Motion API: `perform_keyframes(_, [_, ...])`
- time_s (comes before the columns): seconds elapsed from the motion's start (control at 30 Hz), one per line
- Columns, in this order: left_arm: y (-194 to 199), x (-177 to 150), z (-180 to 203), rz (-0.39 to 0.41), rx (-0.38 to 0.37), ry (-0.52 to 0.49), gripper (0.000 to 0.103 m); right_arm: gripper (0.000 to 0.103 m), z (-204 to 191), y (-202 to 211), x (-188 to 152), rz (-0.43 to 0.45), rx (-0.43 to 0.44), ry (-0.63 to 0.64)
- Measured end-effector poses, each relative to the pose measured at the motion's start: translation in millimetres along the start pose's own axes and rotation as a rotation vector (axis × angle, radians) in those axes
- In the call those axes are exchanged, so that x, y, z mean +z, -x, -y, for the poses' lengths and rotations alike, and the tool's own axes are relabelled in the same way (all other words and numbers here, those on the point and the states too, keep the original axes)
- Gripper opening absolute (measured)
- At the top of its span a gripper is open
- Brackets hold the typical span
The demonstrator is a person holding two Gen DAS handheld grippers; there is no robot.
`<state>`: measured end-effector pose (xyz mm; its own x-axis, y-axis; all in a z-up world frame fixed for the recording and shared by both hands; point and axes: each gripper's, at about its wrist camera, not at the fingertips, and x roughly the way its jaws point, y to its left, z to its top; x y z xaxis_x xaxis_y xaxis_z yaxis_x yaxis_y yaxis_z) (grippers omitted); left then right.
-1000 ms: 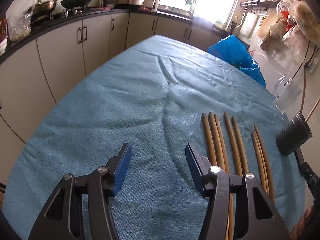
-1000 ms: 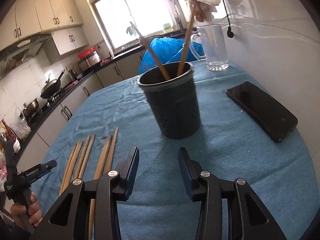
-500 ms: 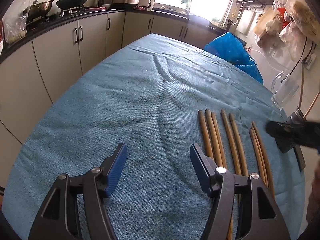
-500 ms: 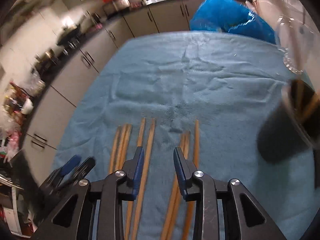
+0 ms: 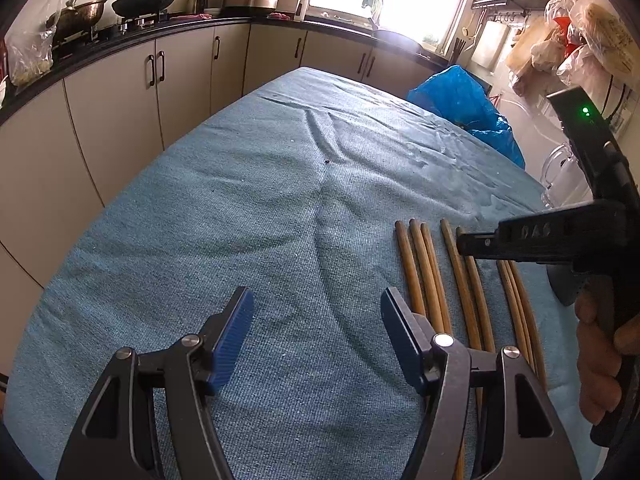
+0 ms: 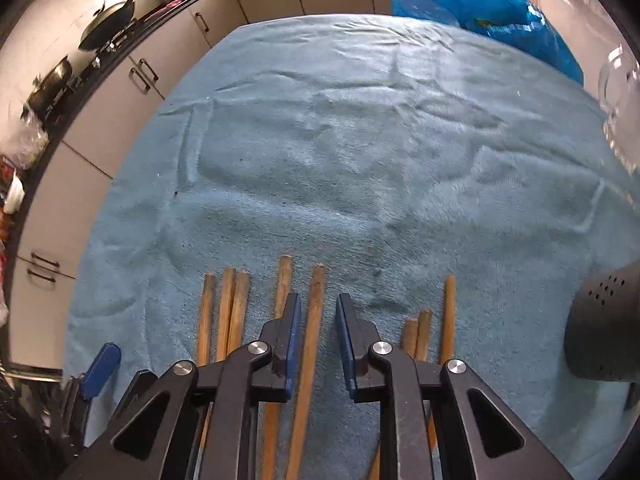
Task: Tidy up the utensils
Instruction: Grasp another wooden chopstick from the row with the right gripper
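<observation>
Covering the whole table is a blue towel (image 5: 248,216), creased across its middle, with grey kitchen cupboards (image 5: 120,92) running behind it and a crumpled blue plastic bag (image 6: 484,4) at its far edge. A dark perforated holder (image 6: 604,328) stands on the cloth at the right side, near the wall, well apart from the sticks. Eight wooden chopsticks (image 5: 432,272) lie flat on the towel in a rough row, side by side, pointing away from the person: three close together at the left, two in the middle, three at the right. The right gripper (image 6: 318,340) points steeply down over the middle pair; its jaws are closing, one chopstick (image 6: 312,332) lies between the blue pads, a gap shows on either side of it, and the pads do not press on it yet. The neighbouring stick runs under the left pad. A hand (image 5: 600,352) grips the right tool's handle at the frame edge in the left wrist view. The left gripper (image 5: 318,336) hangs above bare towel just beside the leftmost sticks, jaws spread wide with nothing between them. A clear glass jug (image 5: 560,180) stands near the wall, partly hidden.
</observation>
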<state>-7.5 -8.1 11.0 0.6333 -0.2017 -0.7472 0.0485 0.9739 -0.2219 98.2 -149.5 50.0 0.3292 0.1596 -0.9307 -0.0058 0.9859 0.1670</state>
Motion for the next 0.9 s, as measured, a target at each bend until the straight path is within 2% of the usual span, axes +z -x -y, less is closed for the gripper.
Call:
perform_keyframes(0.03, [0.0, 0.0, 0.3, 0.000, -0.003, 0.003, 0.065, 0.009, -3.5, -0.6, -0.8, 0.002, -0.023, 0.019])
perform_keyframes(0.17, [0.7, 0.5, 0.5, -0.010, -0.023, 0.004, 0.065, 0.008, 3.9, 3.4, -8.1, 0.021, -0.039, -0.013])
perform_keyframes(0.27, [2.2, 0.9, 2.7, -0.036, -0.066, -0.018, 0.065, 0.008, 20.0, 26.7, -24.5, 0.079, 0.067, -0.068])
perform_keyframes(0.4, [-4.5, 7.9, 9.3, -0.103, -0.127, -0.004, 0.064, 0.008, 27.8, 64.5, -52.1, 0.184, 0.159, -0.090])
perform_keyframes(0.47, [-8.3, 11.6, 13.7, -0.128, -0.141, -0.004, 0.054, 0.008, 29.5, 80.0, -63.2, 0.222, 0.192, -0.097])
perform_keyframes(0.53, [-13.2, 17.2, 18.2, -0.158, -0.173, 0.004, 0.051, 0.008, 31.8, 91.6, -69.6, 0.245, 0.212, -0.097])
perform_keyframes(0.57, [-15.4, 19.6, 20.1, -0.163, -0.175, 0.005, 0.045, 0.008, 32.7, 98.0, -74.4, 0.257, 0.221, -0.099])
perform_keyframes(0.77, [-35.3, 36.3, 37.8, -0.195, -0.115, -0.037, 0.037, 0.008, 46.8, 110.2, -82.6, 0.284, 0.267, -0.128])
perform_keyframes(0.87, [-40.9, 40.9, 44.0, -0.199, -0.064, -0.061, 0.027, 0.008, 58.1, 113.6, -85.2, 0.303, 0.274, -0.148])
perform_keyframes(0.9, [-42.2, 41.8, 46.9, -0.201, -0.047, -0.073, 0.027, 0.008, 61.4, 115.7, -86.5, 0.308, 0.274, -0.155])
